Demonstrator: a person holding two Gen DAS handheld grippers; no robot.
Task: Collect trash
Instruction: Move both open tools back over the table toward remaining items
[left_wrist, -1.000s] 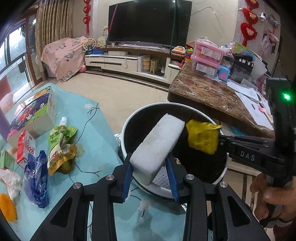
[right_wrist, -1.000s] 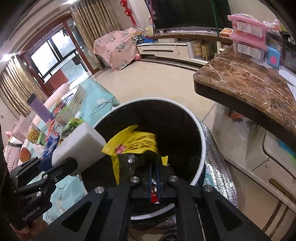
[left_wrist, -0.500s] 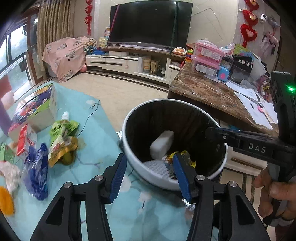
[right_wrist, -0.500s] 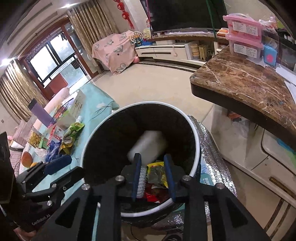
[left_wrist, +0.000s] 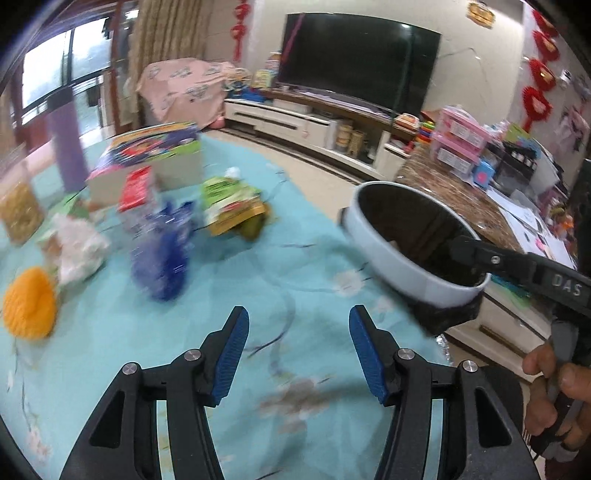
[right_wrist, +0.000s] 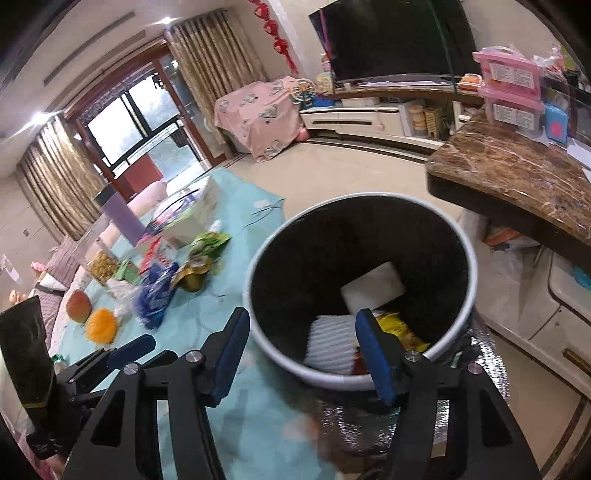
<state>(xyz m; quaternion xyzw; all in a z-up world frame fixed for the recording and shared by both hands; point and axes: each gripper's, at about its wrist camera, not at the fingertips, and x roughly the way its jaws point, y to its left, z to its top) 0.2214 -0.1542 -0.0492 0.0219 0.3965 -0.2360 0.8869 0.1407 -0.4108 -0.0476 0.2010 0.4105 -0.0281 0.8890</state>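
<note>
Blue-padded tools (left_wrist: 298, 321) tilted downward, opening

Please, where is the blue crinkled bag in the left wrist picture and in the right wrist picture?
Left wrist: blue bag lies left of centre on the teal cloth, blurred.
Right wrist: blue bag lies at lower left, left of the bin.
Shared landmark: the white-rimmed bin.

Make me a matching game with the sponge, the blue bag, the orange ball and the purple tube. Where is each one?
Things:
1. sponge
2. blue bag
3. orange ball
4. purple tube

Places:
A. standing upright at the back of the table
B. inside the bin
C. near the table's left edge
D. lying mid-table, beside the green pouch

Pairs: 1-B, 2-D, 3-C, 4-A
</note>
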